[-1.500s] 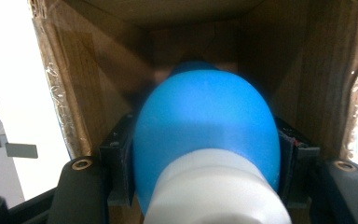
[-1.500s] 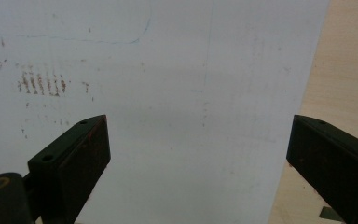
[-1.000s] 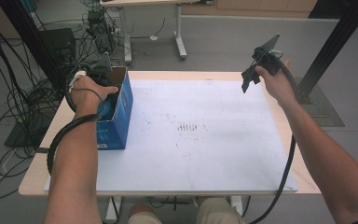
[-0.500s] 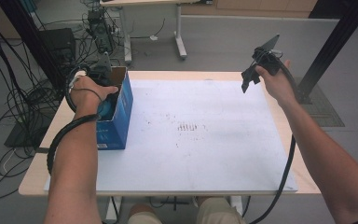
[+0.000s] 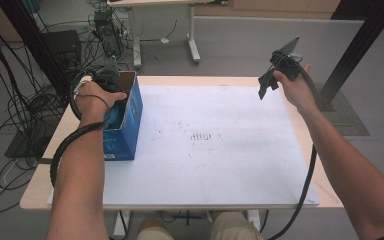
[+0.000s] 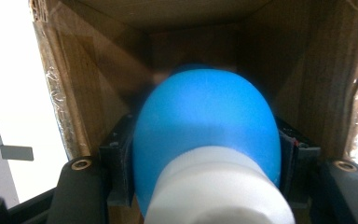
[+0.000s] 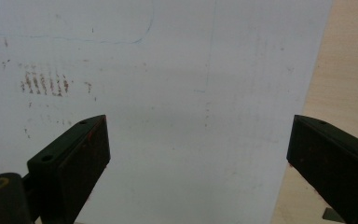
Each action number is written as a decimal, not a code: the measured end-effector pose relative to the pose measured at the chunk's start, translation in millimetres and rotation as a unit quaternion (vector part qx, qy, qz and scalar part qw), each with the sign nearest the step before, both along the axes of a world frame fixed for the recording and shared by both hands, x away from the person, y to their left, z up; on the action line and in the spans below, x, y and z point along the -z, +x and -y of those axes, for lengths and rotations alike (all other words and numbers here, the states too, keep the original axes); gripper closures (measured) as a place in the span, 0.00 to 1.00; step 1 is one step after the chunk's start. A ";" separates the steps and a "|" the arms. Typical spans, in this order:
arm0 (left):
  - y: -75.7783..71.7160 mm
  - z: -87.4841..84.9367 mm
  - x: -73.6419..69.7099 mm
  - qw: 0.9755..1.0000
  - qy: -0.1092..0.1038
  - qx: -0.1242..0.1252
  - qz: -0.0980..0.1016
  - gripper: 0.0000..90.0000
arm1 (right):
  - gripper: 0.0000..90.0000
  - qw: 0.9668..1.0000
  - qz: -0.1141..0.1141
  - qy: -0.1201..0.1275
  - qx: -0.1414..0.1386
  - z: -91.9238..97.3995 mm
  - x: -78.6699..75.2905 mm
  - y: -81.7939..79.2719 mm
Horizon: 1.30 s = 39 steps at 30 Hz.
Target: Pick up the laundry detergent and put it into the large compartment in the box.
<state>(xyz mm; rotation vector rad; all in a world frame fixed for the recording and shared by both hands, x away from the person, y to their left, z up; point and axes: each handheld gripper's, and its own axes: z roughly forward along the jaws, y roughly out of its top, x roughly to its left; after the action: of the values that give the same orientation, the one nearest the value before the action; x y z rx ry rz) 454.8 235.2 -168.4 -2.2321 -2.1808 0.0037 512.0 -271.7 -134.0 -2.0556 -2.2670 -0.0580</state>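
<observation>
An open blue cardboard box [image 5: 129, 129] stands on the table's left side. My left gripper [image 6: 205, 142] reaches down into it, and the hand [image 5: 94, 97] covers it from above. Its jaws press on both sides of a blue rounded object [image 6: 205, 121] with a white neck [image 6: 219, 191], in front of the box's brown inner walls [image 6: 98, 84]. My right gripper [image 5: 272, 75] hangs in the air over the table's far right corner. Seen from the right gripper [image 7: 198, 140] itself, the black fingers [image 7: 81, 154] stand wide apart with nothing between them.
A large white sheet [image 5: 220, 165] with faint dark marks [image 5: 202, 136] covers most of the wooden table [image 5: 325, 175]. Cables and equipment [image 5: 105, 35] lie on the floor to the left and behind. A black post [image 5: 360, 45] stands at the right.
</observation>
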 end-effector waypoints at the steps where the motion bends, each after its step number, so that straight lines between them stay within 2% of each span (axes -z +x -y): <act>1: -0.3 -0.1 0.1 1.000 0.000 0.000 0.001 0.41 | 0.06 1.000 0.000 0.000 0.000 0.0 0.0 -0.1; 39: -1.9 -2.9 1.8 1.000 -0.007 -0.005 0.003 0.41 | 0.06 1.000 0.004 0.002 -0.005 -1.2 -0.7 -1.5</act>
<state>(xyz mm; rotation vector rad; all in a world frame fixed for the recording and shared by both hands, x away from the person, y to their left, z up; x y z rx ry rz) 452.9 238.1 -170.2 -2.2308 -2.2016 0.0116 510.5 -270.6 -133.4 -2.0462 -2.2797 -0.0698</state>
